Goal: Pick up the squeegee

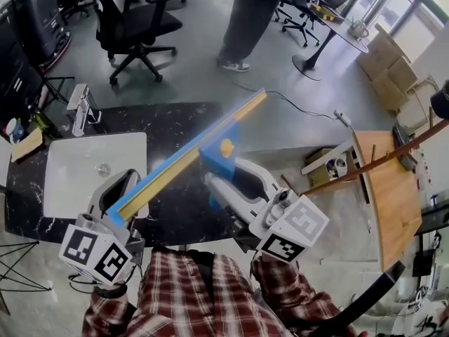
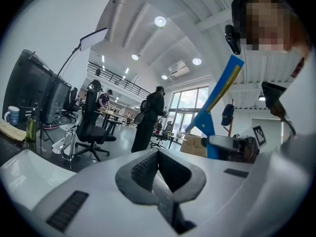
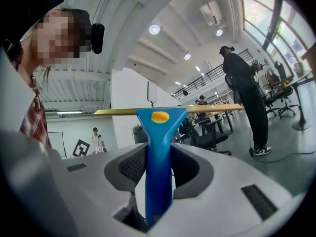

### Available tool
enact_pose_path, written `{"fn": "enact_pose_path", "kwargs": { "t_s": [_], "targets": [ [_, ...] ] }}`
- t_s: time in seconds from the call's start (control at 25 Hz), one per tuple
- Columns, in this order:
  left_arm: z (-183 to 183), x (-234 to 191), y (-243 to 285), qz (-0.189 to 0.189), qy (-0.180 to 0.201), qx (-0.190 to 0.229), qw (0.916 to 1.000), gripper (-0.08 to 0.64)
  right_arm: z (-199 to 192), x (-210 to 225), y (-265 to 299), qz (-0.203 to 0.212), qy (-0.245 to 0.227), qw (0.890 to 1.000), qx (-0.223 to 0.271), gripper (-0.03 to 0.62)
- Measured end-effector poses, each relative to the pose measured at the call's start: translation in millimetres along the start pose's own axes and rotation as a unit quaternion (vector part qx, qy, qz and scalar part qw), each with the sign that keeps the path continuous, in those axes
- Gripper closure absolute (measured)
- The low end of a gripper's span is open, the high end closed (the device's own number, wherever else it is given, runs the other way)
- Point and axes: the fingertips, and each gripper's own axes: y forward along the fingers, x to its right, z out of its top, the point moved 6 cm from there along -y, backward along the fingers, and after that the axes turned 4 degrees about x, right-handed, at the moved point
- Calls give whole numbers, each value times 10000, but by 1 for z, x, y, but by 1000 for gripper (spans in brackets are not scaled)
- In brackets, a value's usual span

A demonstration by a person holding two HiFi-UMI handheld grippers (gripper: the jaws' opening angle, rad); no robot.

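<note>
Black marbled counter (image 1: 175, 128) with inset white sink (image 1: 77, 177), tap (image 1: 83, 109), mug (image 1: 12, 129), wooden board (image 1: 27, 144).

Head camera looks steeply down, from close above, onto a dark countertop (image 1: 175, 121), left gripper (image 1: 121, 192) and right gripper (image 1: 223, 181). Each gripper camera sits just behind its own jaws, facing level across the office. All three share the squeegee (image 1: 189, 153) (and, seemingly, one standing person (image 1: 245, 20)).

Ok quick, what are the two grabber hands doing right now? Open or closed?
Left gripper: shut, nothing between its jaws.
Right gripper: shut on the squeegee, gripping its blue handle.
</note>
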Motion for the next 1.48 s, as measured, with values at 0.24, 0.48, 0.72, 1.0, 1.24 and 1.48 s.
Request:
{"fn": "enact_pose_path", "kwargs": {
  "t_s": [0.24, 0.48, 0.72, 1.0, 1.24, 1.48],
  "targets": [
    [-7, 6, 4, -98, -14, -79, 9999, 549, -2, 0, 0, 19, 34, 10000, 45, 453],
    [-8, 6, 3, -95, -31, -88, 9999, 549, -8, -3, 0, 93, -27, 9999, -31, 453],
    [-7, 7, 2, -89, -30, -83, 9999, 549, -9, -5, 3, 92, -41, 9999, -52, 453],
    [-8, 4, 2, -80, -51, -87, 9999, 549, -14, -5, 6, 120, -5, 9998, -131, 454],
    [-9, 2, 3, -104, -88, -96, 9999, 549, -16, -8, 9, 181, 12, 9997, -163, 453],
    [-9, -2, 1, -7, -123, -28, 9999, 551, -20, -6, 14, 259, 33, 9993, -254, 454]
  ]
}}
